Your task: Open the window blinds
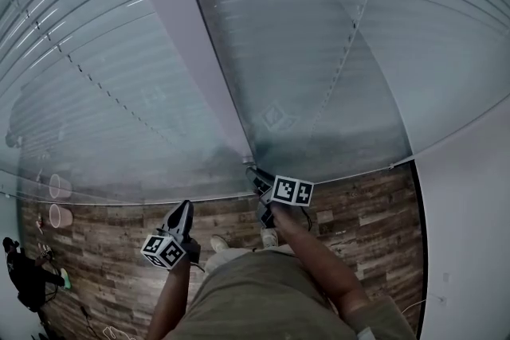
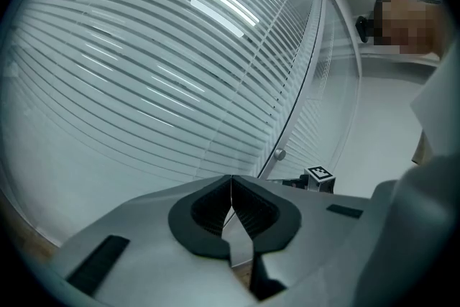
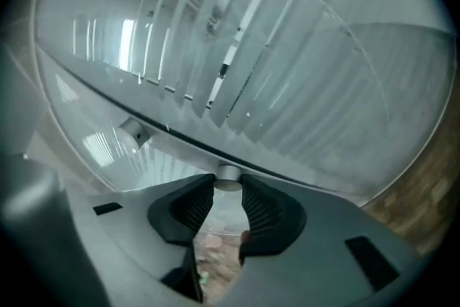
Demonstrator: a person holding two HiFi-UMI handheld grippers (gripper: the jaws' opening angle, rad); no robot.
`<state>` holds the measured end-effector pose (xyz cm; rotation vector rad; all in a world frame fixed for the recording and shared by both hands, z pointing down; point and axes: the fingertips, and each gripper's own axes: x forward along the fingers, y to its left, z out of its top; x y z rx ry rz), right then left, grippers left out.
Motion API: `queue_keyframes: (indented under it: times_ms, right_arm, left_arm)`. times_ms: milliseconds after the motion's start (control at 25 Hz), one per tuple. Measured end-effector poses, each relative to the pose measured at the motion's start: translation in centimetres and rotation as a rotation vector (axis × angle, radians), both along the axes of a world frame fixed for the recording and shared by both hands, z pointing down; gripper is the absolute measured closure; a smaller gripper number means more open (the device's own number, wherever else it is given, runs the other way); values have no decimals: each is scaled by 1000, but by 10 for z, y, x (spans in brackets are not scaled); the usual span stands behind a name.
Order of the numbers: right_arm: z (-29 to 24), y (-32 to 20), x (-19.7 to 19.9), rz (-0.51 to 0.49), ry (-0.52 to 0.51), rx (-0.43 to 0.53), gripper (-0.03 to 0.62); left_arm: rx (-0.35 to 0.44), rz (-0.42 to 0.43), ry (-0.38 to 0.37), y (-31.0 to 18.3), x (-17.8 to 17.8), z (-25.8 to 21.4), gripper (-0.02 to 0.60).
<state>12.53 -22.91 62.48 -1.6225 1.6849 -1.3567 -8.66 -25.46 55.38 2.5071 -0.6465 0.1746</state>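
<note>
Right gripper view, knob [image 3: 228, 177] pinched at tips of hand-held gripper [image 3: 228, 188]

grey slatted window blinds [image 1: 335, 52] left and right of upright frame post [image 1: 179, 36] | small round knob [image 3: 228, 179] at post's foot, between right gripper [image 1: 253, 173] jaws | left gripper [image 1: 185, 208] left of it, above wood-plank floor [image 1: 358, 211]

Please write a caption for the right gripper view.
The right gripper pinches a small grey cylindrical knob before white slatted window blinds.

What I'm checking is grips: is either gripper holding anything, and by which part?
The right gripper pinches a small silver knob by its sides, between the jaw tips. The left gripper is shut, holding nothing.
</note>
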Motion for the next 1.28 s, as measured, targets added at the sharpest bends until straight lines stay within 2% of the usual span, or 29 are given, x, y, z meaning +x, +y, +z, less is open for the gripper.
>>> queue_keyframes:
  times_ms: [40, 160, 240, 280, 320, 360, 400, 480, 560, 640, 760, 880, 920, 960, 1080, 1120, 1160, 1280]
  right_arm:
    - [3, 0, -2, -35, 150, -34, 464]
    - [9, -2, -9, -190, 758, -183, 464]
    - [10, -2, -12, -250, 1033, -255, 464]
    - [12, -1, -12, -267, 1109, -275, 464]
    - [13, -1, -12, -278, 1134, -277, 464]
    - [13, 0, -12, -286, 1099, -260, 464]
    - [11, 1, -13, -286, 1010, -226, 464]
    - [5, 4, -17, -245, 724, -133, 456]
    - [-5, 6, -15, -154, 402, -55, 427]
    - [-11, 6, -10, -67, 167, -5, 424]
    - [-11, 2, 0, 10, -4, 26, 430]
    - [-2, -1, 2, 43, -101, 40, 462]
    - [0, -1, 1, 39, -61, 34, 462]
    - [2, -1, 0, 20, 61, 12, 464]
    - [0, -3, -8, -111, 741, -134, 464]
    - [-1, -3, -10, -139, 880, -165, 464]
    - [-1, -4, -11, -156, 943, -182, 464]
    - [-6, -4, -11, -197, 946, -186, 462]
  left_arm:
    - [1, -2, -1, 0, -1, 2, 566]
    - [4, -10, -6, -2, -4, 8, 566]
    - [4, -12, -7, -1, -4, 9, 566]
    - [3, -12, -7, 0, -3, 8, 566]
    - [1, -11, -8, 0, -2, 7, 566]
    - [-3, -10, -10, 1, -2, 6, 566]
    - [-6, -10, -12, 1, -3, 5, 566]
    - [-9, -13, -18, 1, -5, 2, 566]
    - [-10, -18, -23, 0, -8, -1, 566]
    - [-13, -22, -26, 1, -10, -1, 566]
    - [-19, -22, -27, 1, -11, 1, 566]
    - [-18, -24, -27, 1, -11, 5, 566]
    - [-20, -26, -27, 1, -11, 7, 566]
    - [-22, -28, -29, 1, -12, 9, 566]
    - [-17, -28, -40, 2, -14, 13, 566]
    - [-14, -26, -43, 2, -14, 14, 566]
    - [-12, -24, -46, 3, -14, 15, 566]
    - [-11, -16, -49, 4, -11, 9, 566]
